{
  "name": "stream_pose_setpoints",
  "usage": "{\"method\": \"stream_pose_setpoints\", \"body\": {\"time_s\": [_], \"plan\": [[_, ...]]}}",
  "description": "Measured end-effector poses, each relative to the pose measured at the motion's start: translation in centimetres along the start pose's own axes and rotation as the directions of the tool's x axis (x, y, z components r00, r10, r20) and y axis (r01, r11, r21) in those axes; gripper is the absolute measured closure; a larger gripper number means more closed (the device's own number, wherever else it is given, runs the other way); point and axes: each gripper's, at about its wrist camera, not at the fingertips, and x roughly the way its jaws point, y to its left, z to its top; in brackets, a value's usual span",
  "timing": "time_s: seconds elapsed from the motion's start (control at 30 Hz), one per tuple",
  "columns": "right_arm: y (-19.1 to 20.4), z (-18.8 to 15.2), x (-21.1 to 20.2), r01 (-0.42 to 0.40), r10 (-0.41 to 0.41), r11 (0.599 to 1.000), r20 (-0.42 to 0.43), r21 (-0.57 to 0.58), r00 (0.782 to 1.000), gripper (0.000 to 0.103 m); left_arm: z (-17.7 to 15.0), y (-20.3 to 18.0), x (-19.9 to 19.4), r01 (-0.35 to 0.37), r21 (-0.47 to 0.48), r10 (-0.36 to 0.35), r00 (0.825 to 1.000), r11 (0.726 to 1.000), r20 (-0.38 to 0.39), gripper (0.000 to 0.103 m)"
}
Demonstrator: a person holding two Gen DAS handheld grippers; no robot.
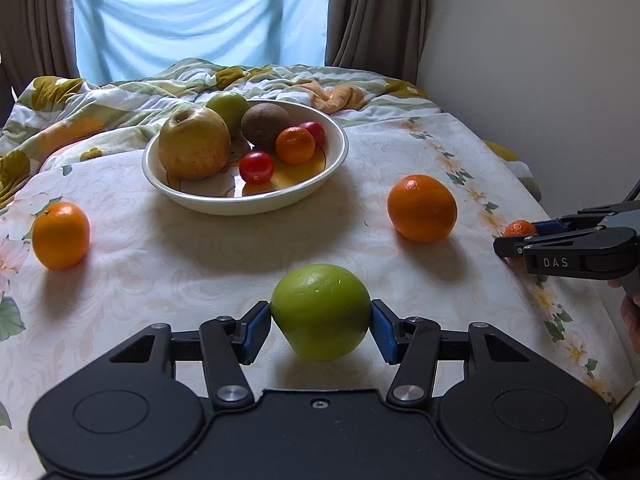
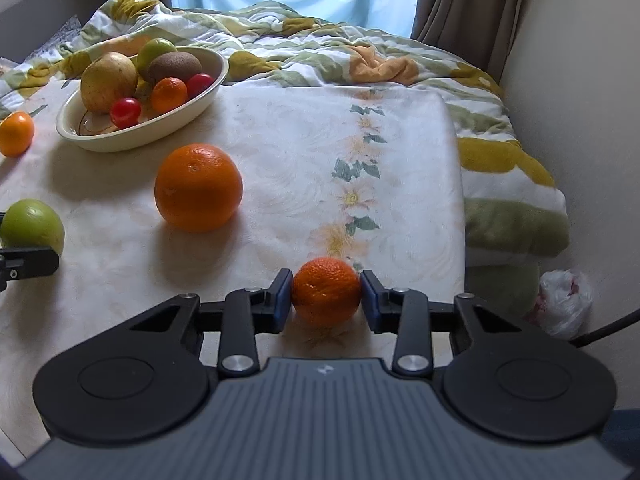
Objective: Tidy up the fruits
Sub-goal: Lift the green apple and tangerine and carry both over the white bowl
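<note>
My left gripper (image 1: 320,322) is shut on a green apple (image 1: 320,310) just above the floral cloth. My right gripper (image 2: 326,294) is shut on a small mandarin (image 2: 326,291) near the cloth's right side; it also shows in the left wrist view (image 1: 519,227). A white bowl (image 1: 332,160) farther back holds a yellow apple (image 1: 194,144), a green apple, a kiwi (image 1: 266,125), a mandarin and two cherry tomatoes. A large orange (image 1: 422,208) lies right of the bowl, a smaller orange (image 1: 61,235) to its left.
A crumpled floral quilt (image 1: 120,96) lies behind the bowl, curtains and a window beyond. A wall runs along the right. A white plastic bag (image 2: 564,304) lies on the floor beside the bed.
</note>
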Motion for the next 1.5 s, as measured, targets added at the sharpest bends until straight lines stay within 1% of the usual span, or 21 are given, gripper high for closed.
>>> {"method": "stream_pose_setpoints", "body": {"time_s": [0.17,0.43,0.73,0.93,1.2,1.33,1.5], "plan": [[0.1,0.2,-0.6,-0.001,0.001,1.0,0.004,0.002,1.0,0.052,0.4,0.3,-1.1,-0.006,-0.008,0.006,1.0,1.0,0.015,0.045],[0.5,1.3,-3.3,-0.026,0.026,1.0,0.027,-0.003,0.999,0.052,1.9,0.1,-4.2,-0.021,-0.033,0.023,0.998,0.999,0.052,0.045],[1.5,3.8,-6.7,-0.071,0.07,0.997,0.063,0.008,0.996,0.052,4.1,1.0,-7.2,-0.033,-0.069,0.04,0.994,0.997,0.097,0.045],[2.3,6.2,-7.8,-0.094,0.093,0.996,0.087,0.006,0.992,0.052,6.2,2.3,-8.5,-0.038,-0.058,0.046,0.989,0.998,0.143,0.045],[3.7,9.7,-7.8,-0.123,0.12,0.992,0.117,0.015,0.986,0.052,9.7,4.1,-7.7,-0.031,-0.043,0.038,0.985,0.999,0.168,0.045],[4.4,11.3,-7.1,-0.127,0.124,0.992,0.125,0.018,0.984,0.052,11.4,5.0,-6.2,-0.022,-0.026,0.026,0.986,0.999,0.166,0.045],[4.9,12.8,-5.6,-0.127,0.122,0.991,0.117,0.032,0.986,0.052,13.2,5.7,-3.6,-0.007,-0.004,0.007,0.99,1.0,0.143,0.045]]}}
